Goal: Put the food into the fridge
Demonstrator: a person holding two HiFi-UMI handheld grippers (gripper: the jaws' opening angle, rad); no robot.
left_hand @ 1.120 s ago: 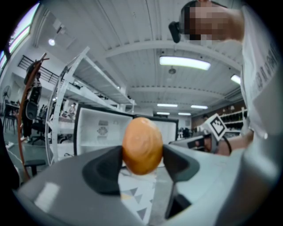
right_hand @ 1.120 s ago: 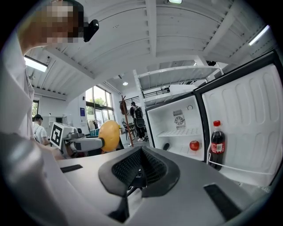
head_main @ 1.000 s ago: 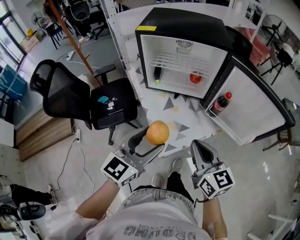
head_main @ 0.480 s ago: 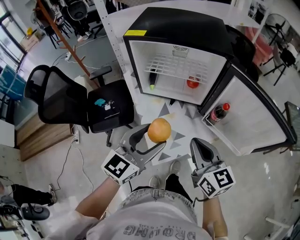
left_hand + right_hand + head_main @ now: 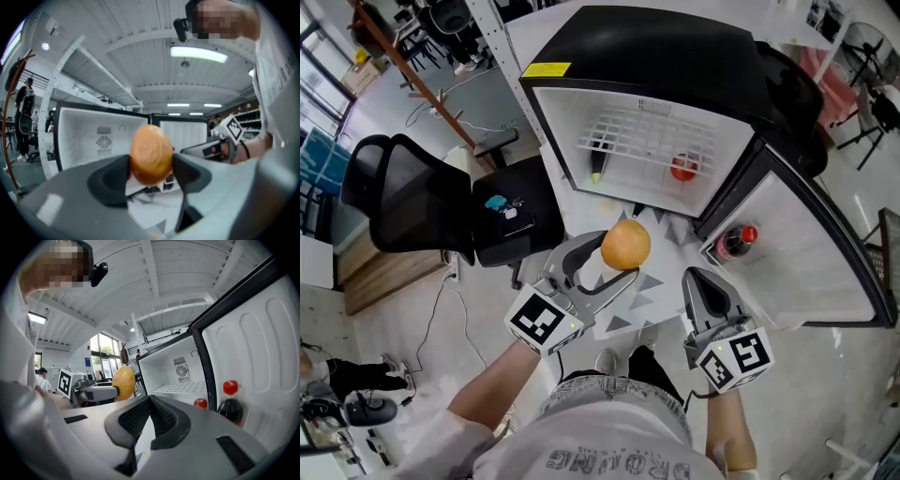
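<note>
Gripping an orange (image 5: 625, 246) in the left tongs (image 5: 612, 267), pinched at the jaw tips on both sides. Held up in the air, on the near side of the open fridge (image 5: 656, 52), just in front of the opening and not inside yet. Seen in the left gripper view as orange (image 5: 150, 153) wedged between the two dark pads, fridge cavity behind it.

Holding the right tongs (image 5: 705, 291) closed and empty, jaws pressed together, to the right of the orange and apart from it, close to the fridge door (image 5: 811, 253). Door swung wide open to the right.

Inside the fridge: white wire shelf (image 5: 647, 136) across the cavity; below it a dark long item with a green end (image 5: 597, 161) at the left and a red round item (image 5: 682, 168) at the right. In the door rack, a dark soda bottle with red cap (image 5: 731, 242), upright.

Left of the fridge, a black office chair (image 5: 459, 206) on the floor, small items on its seat.
</note>
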